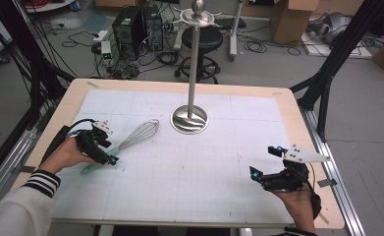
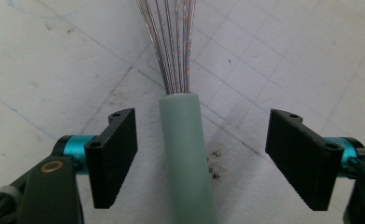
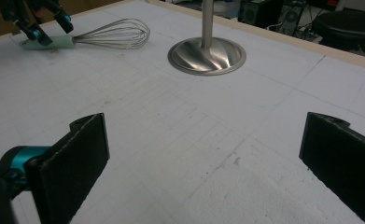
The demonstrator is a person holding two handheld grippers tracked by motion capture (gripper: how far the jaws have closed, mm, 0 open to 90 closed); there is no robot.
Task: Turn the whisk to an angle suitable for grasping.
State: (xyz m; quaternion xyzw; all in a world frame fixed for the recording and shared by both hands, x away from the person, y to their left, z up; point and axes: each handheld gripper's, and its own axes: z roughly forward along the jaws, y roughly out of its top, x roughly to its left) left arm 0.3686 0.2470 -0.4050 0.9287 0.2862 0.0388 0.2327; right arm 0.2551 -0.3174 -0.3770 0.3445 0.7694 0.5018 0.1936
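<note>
- Whisk (image 1: 130,140) lies flat on the white gridded mat (image 1: 189,191), in the left half of the table (image 1: 288,105), nearer its left edge than its middle.
- Long axis runs on a diagonal: pale green handle (image 2: 187,158) toward the near-left corner, wire loops (image 3: 117,32) toward the far side and the base of the steel stand (image 1: 190,119).
- Left gripper (image 1: 103,150) is down over the handle. In the left gripper view the handle runs straight up between the two black pads (image 2: 117,154), along the camera's line of sight, so the jaws straddle it crosswise.
- Jaw state, left: open around the handle, not yet clamped. Mat shows on both sides; the gap on the left pad's side is narrow, on the right pad's side much wider. The handle sits off-centre in the jaws.
- Judgement: closing from here would bring the left pad into contact first and could nudge the handle sideways before the grip sets. The pads stand just behind the point where the wires enter the handle.
- Right gripper (image 1: 265,162) hovers near the near-right corner, well apart from the whisk, jaws wide open with nothing between them.
- Left hand is clearly the nearer one; the pick-up is its job.
</note>
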